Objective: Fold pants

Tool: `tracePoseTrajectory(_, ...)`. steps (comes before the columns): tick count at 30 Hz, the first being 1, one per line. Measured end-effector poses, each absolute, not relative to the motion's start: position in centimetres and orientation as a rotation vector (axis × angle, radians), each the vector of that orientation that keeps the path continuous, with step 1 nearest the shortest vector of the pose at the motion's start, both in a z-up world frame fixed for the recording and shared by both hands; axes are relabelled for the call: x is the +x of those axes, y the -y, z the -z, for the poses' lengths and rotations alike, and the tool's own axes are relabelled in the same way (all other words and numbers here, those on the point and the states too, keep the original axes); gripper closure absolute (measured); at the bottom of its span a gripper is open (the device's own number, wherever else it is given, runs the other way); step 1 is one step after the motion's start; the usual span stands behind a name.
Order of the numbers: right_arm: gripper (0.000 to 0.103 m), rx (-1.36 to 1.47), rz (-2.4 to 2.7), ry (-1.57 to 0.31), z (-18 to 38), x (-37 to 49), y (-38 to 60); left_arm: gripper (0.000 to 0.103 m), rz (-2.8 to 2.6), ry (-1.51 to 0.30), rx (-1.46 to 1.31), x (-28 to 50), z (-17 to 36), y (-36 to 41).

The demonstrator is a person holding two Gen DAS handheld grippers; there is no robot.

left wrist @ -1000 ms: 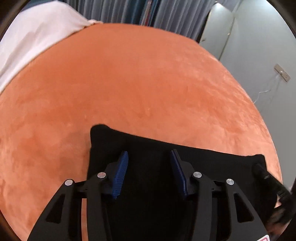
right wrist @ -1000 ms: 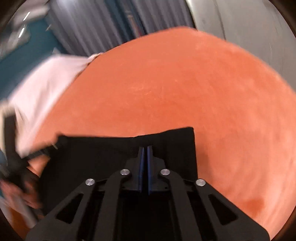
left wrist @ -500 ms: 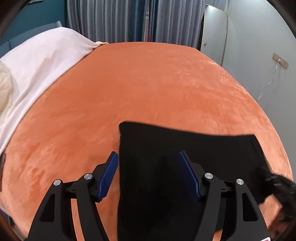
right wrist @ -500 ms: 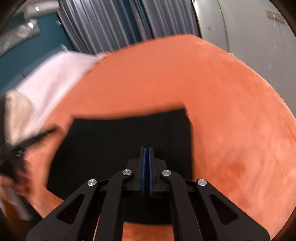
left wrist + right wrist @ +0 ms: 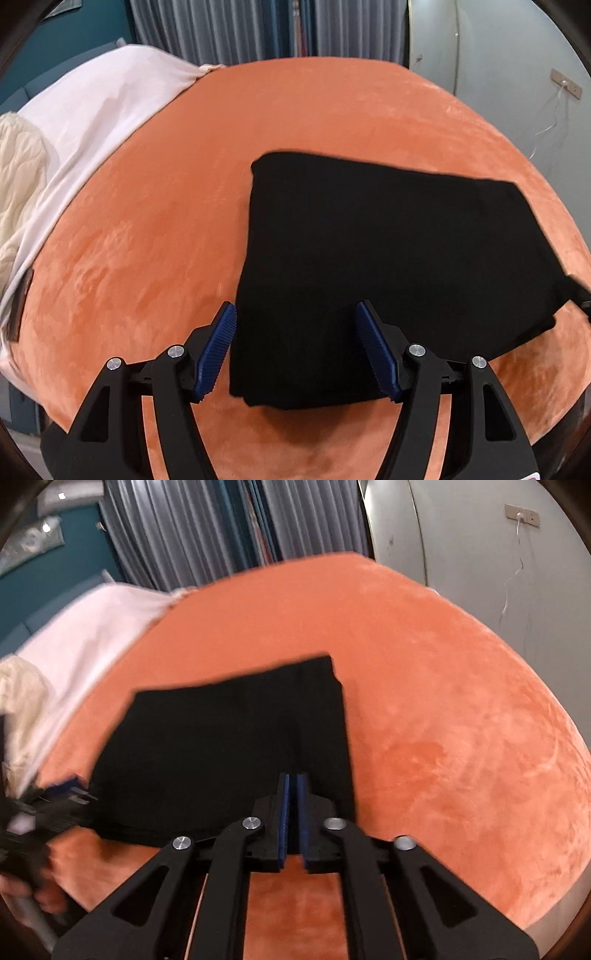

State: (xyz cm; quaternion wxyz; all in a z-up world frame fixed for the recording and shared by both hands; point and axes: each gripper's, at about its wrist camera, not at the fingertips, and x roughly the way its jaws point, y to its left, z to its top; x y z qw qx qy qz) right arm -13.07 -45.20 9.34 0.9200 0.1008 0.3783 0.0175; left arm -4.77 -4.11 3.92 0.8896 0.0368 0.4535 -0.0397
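The pants point(image 5: 399, 258) lay as a black folded rectangle on the orange bed cover point(image 5: 155, 236), toward its near right part in the left wrist view. Compared with half a second before, they sat farther out in front of both cameras: more of the cloth showed, along with orange cover between its near edge and the gripper bodies, so both grippers had drawn back toward the near side. A second before, the pants had filled the space right under the fingers.

The left gripper point(image 5: 295, 350) hung over the near left corner of the pants, its jaws spread wide as they had been earlier, the left blue pad point(image 5: 218, 350) over bare cover just beside the cloth's edge and the right one over the cloth. Nothing lay between them but the pants below.

The right gripper point(image 5: 293, 812) pointed at the near right part of the pants point(image 5: 229, 753), its jaws pressed almost together with only a thin slit between the blue pads, as before. Whether any cloth was caught in that slit could not be told.

Around them, a white sheet point(image 5: 99, 110) and a cream quilted blanket point(image 5: 18, 177) lay along the left of the bed, grey curtains point(image 5: 192, 535) hung at the far side, and a pale wall point(image 5: 480, 554) with a socket and cable stood to the right. In the right wrist view, the left gripper and the hand point(image 5: 33, 886) holding it appeared blurred at the near left edge.
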Motion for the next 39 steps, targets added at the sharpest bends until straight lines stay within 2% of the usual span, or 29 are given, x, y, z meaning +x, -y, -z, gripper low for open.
tracePoseTrajectory(3, 0.097, 0.140, -0.050, -0.798, -8.8, -13.7, 44.3, 0.037, 0.073, -0.958, 0.073, -4.8, -3.2, 3.8)
tracePoseTrajectory(6, 0.103, 0.148, -0.041, -0.852, -5.9, -12.1, 43.6, 0.027, 0.063, -0.973, 0.071, -4.8, -2.3, 3.1)
tracePoseTrajectory(7, 0.103, 0.166, -0.031, -0.855, -6.6, -12.2, 43.6, 0.027, 0.069, -0.974, 0.059, -5.1, -2.2, 2.3)
tracePoseTrajectory(9, 0.095, 0.171, -0.030, -0.843, -8.5, -12.4, 42.8, 0.028, 0.075, -0.964, 0.024, -5.9, -2.6, 0.6)
tracePoseTrajectory(14, 0.095, 0.154, -0.266, -0.799, -12.1, -10.4, 35.8, 0.028, -0.045, -0.916, -0.023, -7.9, -3.8, -4.8)
tracePoseTrajectory(17, 0.095, 0.135, -0.321, -0.858, -9.7, -6.2, 30.5, 0.028, -0.089, -0.916, -0.054, -8.4, -4.0, -7.2)
tracePoseTrajectory(19, 0.095, 0.105, -0.378, -0.991, -5.4, -5.0, 25.8, 0.028, -0.110, -0.925, -0.059, -8.6, -4.0, -8.6)
tracePoseTrajectory(20, 0.095, 0.048, -0.357, -0.969, -4.5, -5.5, 24.2, 0.028, -0.122, -0.926, -0.058, -8.7, -4.1, -9.1)
tracePoseTrajectory(23, 0.095, -0.088, -0.344, -0.905, -5.4, -7.0, 21.7, 0.028, -0.140, -0.929, -0.060, -8.5, -4.3, -10.2)
tracePoseTrajectory(26, 0.097, 0.013, -0.431, -0.880, -8.5, -7.7, 24.9, 0.028, -0.110, -0.920, -0.075, -8.3, -5.0, -9.9)
tracePoseTrajectory(28, 0.085, 0.033, -0.323, -0.819, -10.4, -8.9, 30.0, 0.023, -0.067, -0.916, -0.095, -8.2, -5.3, -9.3)
tracePoseTrajectory(30, 0.040, 0.055, -0.194, -0.779, -11.4, -10.3, 35.5, 0.020, -0.011, -0.918, -0.124, -7.9, -5.4, -8.0)
tracePoseTrajectory(34, 0.038, 0.183, -0.030, -0.819, -11.5, -11.5, 46.2, 0.017, 0.068, -0.952, -0.139, -6.6, -4.9, -4.9)
tracePoseTrajectory(39, 0.037, 0.322, -0.081, -0.867, -10.3, -12.1, 50.3, 0.017, 0.049, -0.953, -0.008, -5.9, -4.4, 0.1)
